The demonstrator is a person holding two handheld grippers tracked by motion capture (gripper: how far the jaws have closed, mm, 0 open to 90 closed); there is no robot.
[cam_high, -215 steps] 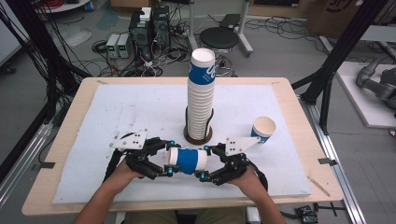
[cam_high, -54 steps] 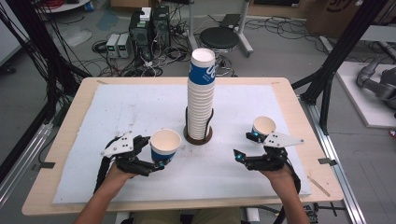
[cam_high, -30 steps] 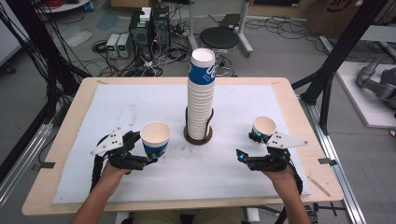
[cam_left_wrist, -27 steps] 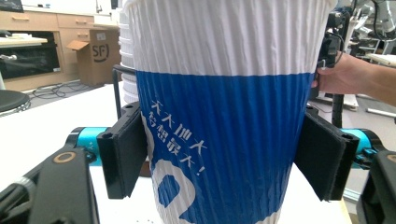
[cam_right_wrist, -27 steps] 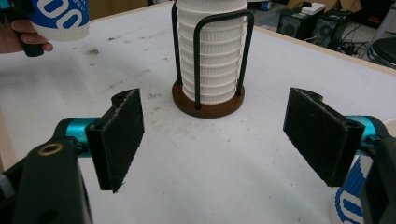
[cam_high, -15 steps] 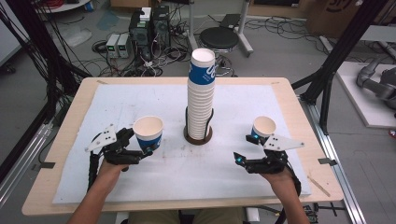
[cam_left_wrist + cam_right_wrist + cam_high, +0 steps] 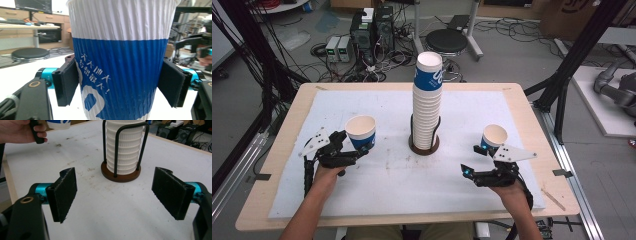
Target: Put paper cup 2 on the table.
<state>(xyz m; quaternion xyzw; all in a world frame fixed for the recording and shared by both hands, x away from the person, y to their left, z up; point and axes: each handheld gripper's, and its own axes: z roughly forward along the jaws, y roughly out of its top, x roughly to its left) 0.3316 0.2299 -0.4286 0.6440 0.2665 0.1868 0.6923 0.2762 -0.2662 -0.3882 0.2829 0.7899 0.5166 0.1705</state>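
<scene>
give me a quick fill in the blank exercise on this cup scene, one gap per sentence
1. The left gripper is shut on a blue and white paper ____.
2. The jaws of the right gripper stand ____, with nothing between them.
3. The tall stack of cups stands in a round holder at the ____ of the table.
4. A second single cup stands on the table just beyond the ____ gripper.

Missing words: cup; open; middle; right

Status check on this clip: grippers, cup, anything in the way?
Left gripper shut on blue-and-white paper cup, upright. Right gripper open, holding nothing. Second cup beside it. Cup stack mid-table, apart from both.
</scene>
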